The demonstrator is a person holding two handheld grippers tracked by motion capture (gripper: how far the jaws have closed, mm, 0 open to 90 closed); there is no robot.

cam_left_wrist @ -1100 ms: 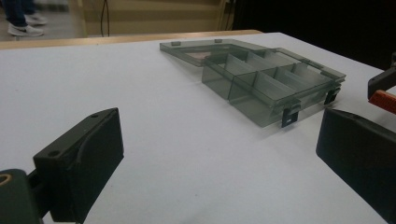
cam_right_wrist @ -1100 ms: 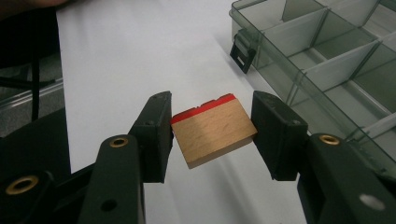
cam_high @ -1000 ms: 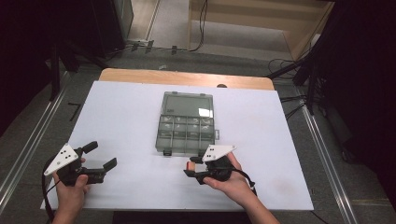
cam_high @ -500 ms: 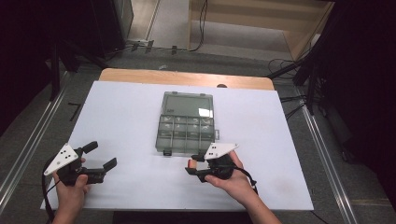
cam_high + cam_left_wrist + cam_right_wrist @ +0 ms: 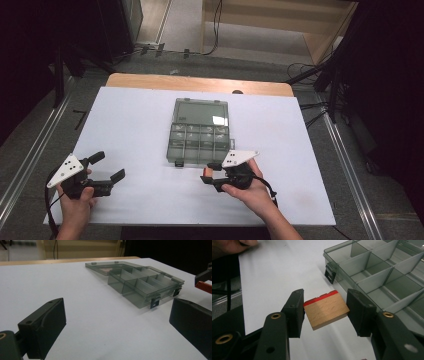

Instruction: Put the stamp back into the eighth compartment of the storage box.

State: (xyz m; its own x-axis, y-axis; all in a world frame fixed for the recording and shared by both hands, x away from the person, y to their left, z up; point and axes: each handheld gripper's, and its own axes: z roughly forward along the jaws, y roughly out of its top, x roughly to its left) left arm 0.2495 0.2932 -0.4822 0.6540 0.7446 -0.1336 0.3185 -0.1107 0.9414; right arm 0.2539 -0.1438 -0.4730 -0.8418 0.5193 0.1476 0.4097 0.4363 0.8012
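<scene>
Presently we hold a small wooden block [image 5: 325, 311], red along its far edge, clamped between the jaws of our right gripper [image 5: 324, 310], just short of the open compartment box [image 5: 384, 277] ahead. We judge the next move is carrying it forward over a cell and releasing. Our left gripper [image 5: 105, 175] rests wide apart and empty on the counter [image 5: 135, 120].

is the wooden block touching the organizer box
Apart. In the right gripper view the block sits clamped between the right gripper jaws, with bare white table showing between it and the box wall and latch.
</scene>
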